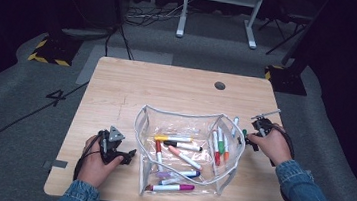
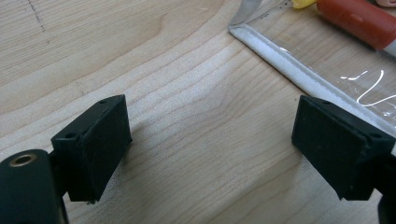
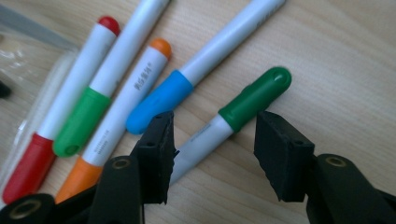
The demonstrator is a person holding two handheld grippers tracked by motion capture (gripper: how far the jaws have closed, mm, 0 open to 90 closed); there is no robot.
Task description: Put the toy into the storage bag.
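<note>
Setting: a pale wooden counter on grey carpet, seen from above; a person's denim sleeves come in from the near edge.

Pouch: a clear plastic pouch with white trim lies open at the middle of the counter, with several markers loose inside it.

Left hand-held gripper: low on the counter just to the left of the pouch; its jaws stand wide with bare wood between them, and the pouch's white edge runs close beside one jaw in the left gripper view.

Right hand-held gripper: at the right of the pouch, pointing down at the counter. Its jaws stand fairly wide and straddle a green-capped marker without pressing on it.

Green-capped marker: lying flat on the counter just outside the pouch's right edge, white barrel between the jaws, green cap pointing away from them.

Neighbours: a blue-capped marker lies just beside it, then an orange marker, a second green-capped one and a red marker, all close together and roughly parallel.
</note>
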